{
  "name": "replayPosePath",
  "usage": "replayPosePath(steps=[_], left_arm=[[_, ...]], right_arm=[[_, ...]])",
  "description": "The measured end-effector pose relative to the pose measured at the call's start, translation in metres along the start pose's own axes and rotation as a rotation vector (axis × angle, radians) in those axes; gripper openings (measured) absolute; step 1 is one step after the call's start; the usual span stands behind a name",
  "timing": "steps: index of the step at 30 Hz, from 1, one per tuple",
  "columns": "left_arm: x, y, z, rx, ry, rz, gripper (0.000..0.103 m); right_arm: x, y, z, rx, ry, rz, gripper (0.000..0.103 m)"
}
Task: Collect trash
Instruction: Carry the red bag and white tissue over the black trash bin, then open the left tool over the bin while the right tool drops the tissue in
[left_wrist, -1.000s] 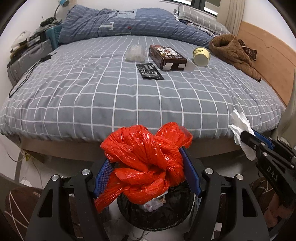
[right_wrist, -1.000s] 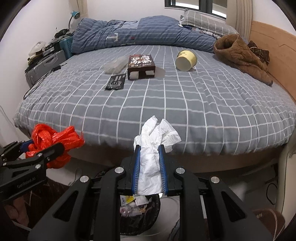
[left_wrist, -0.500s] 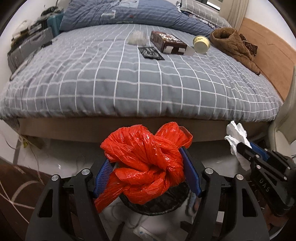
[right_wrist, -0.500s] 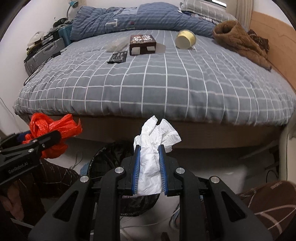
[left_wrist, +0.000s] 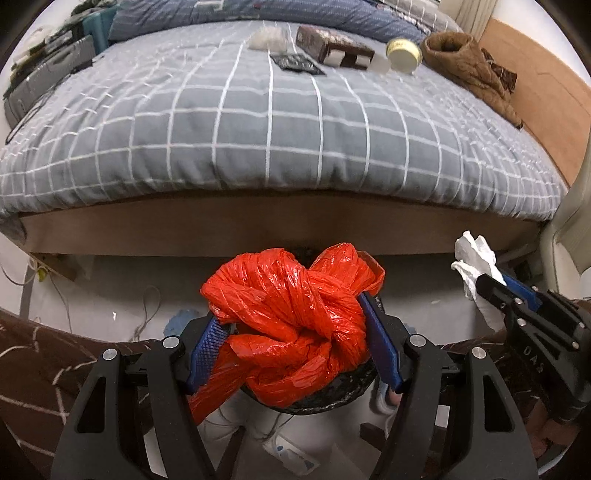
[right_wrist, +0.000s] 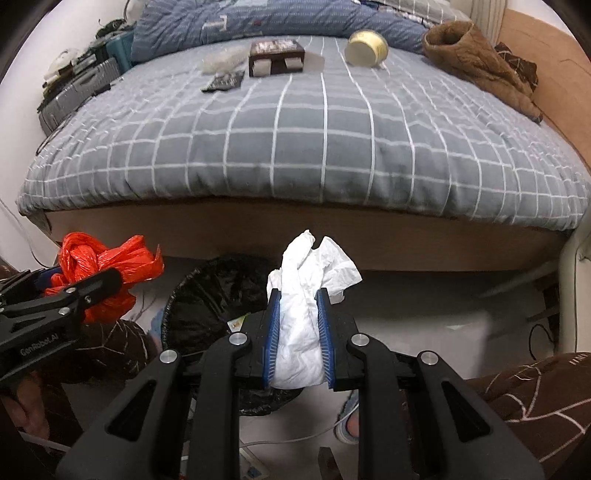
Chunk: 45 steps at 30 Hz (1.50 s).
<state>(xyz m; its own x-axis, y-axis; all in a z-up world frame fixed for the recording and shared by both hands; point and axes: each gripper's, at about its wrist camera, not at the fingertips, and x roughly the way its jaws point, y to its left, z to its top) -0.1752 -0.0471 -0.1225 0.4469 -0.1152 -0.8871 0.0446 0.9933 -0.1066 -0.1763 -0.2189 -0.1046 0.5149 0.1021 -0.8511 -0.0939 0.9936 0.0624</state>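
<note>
Both grippers lower than a second ago, bed (left_wrist: 280, 122) edge now high in view, black-lined bin (right_wrist: 207, 295) closer beneath. Lettering legible: "GenRobot.AI" on left gripper (right_wrist: 79, 286) body in right wrist view; "DAS" on right gripper (left_wrist: 491, 286) body in left wrist view. Left gripper clamped on knotted red plastic bag (left_wrist: 295, 317), held over bin rim. Right gripper clamped on crumpled white tissue (right_wrist: 306, 314), protruding beyond fingertips, just right of bin opening. Box (right_wrist: 276, 57), print unreadable, and cup (right_wrist: 365, 48) on bed.
</note>
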Motion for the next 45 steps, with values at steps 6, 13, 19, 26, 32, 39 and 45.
replayPosePath(steps=[6, 13, 19, 26, 32, 39, 45], left_arm=[[0.035, 0.003, 0.002, 0.006, 0.068, 0.023, 0.067], [0.068, 0.001, 0.009, 0.014, 0.121, 0.034, 0.067], [0.086, -0.004, 0.011, 0.024, 0.150, 0.022, 0.069], [0.089, -0.011, 0.012, 0.051, 0.142, 0.040, 0.086], [0.080, 0.002, 0.014, 0.036, 0.103, 0.050, 0.096], [0.063, 0.032, 0.015, -0.009, 0.064, 0.073, 0.097], [0.056, 0.063, 0.009, -0.047, 0.058, 0.102, 0.097]], right_arm=[[0.021, 0.006, 0.001, -0.019, 0.037, -0.004, 0.019], [0.040, -0.004, 0.009, 0.002, 0.054, -0.026, 0.019], [0.054, -0.016, 0.008, 0.026, 0.090, -0.043, 0.019], [0.057, -0.013, 0.004, 0.029, 0.098, -0.044, 0.019], [0.059, 0.006, 0.012, -0.001, 0.093, -0.021, 0.019], [0.062, 0.043, 0.021, -0.050, 0.090, 0.016, 0.019], [0.072, 0.078, 0.021, -0.108, 0.102, 0.033, 0.019]])
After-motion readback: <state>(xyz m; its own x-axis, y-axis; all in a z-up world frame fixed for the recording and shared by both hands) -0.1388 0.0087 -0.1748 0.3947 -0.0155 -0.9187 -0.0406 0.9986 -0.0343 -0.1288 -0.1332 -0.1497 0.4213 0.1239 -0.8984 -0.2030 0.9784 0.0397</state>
